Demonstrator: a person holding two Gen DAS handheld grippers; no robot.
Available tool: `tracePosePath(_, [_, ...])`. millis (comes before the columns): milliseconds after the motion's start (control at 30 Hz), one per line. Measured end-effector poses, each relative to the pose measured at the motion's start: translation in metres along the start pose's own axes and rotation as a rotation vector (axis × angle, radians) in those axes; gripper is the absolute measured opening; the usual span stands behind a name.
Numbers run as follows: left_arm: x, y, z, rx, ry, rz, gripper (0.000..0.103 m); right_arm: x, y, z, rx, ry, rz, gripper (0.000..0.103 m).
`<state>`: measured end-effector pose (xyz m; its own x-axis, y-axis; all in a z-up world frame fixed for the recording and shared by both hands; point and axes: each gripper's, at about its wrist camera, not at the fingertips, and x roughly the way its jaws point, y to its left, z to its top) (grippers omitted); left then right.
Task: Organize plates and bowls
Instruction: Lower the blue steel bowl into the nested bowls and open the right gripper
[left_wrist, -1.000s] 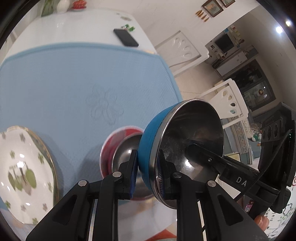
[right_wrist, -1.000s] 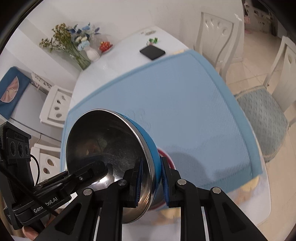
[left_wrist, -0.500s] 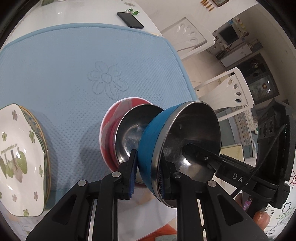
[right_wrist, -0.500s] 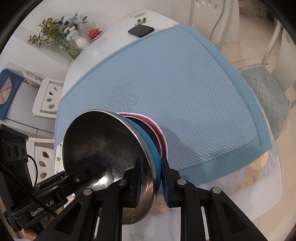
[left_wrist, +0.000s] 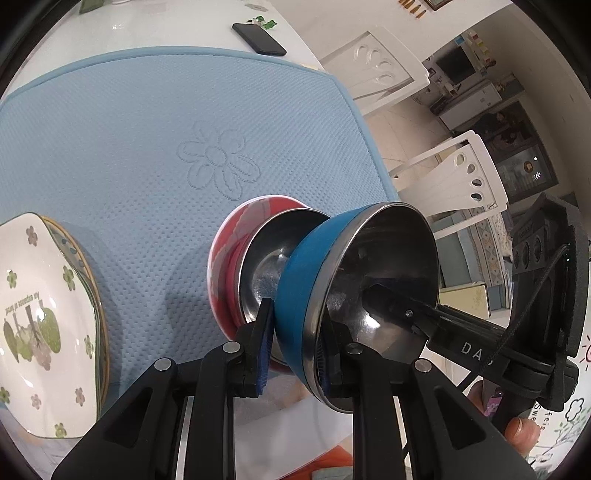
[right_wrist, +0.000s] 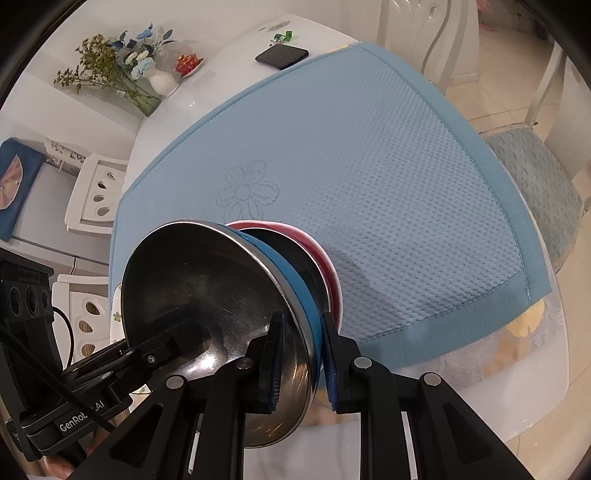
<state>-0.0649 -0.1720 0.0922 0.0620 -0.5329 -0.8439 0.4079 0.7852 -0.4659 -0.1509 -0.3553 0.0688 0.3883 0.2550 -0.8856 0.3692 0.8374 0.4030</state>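
Left wrist view: the left gripper (left_wrist: 293, 343) clamps the rim of the blue bowl (left_wrist: 295, 295), which is tilted into the red bowl (left_wrist: 236, 254) on the mat (left_wrist: 129, 147). A plate (left_wrist: 40, 314) lies to the left.

Right wrist view: the right gripper (right_wrist: 301, 354) pinches the opposite rim of the blue bowl (right_wrist: 291, 273). A phone (right_wrist: 281, 56) lies beyond the mat.

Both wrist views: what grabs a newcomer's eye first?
The blue bowl with a steel inside fills the foreground, pinched at opposite rim edges by the left gripper and right gripper, tilted over a red bowl on the blue mat. At far left in the left view sits a white flowered plate.
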Motion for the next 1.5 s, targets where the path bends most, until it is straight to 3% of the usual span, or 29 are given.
tracePosePath(700, [-0.002,0.014,0.008,-0.024,-0.017,0.016,0.021,0.001,-0.005,0.006,0.019,-0.006,0.004,0.019])
tracePosePath(867, [-0.018,0.028,0.013,-0.063,-0.082,0.022,0.021,-0.006,-0.005,0.007,0.023,-0.020,0.029,0.018])
tracePosePath(1100, [-0.029,0.035,0.003,-0.078,-0.086,-0.007,0.021,0.000,-0.007,0.001,0.010,-0.005,0.016,0.018])
tracePosePath(1267, [-0.053,0.012,-0.013,-0.003,-0.160,0.075,0.024,-0.019,0.002,-0.007,-0.023,-0.043,0.043,0.018])
tracePosePath(1433, [-0.095,-0.007,-0.031,0.075,-0.297,0.205,0.028,-0.060,0.034,-0.015,-0.124,-0.146,0.060,0.019])
tracePosePath(1500, [-0.111,-0.011,-0.038,0.092,-0.346,0.241,0.034,-0.075,0.050,-0.020,-0.179,-0.192,0.048,0.026])
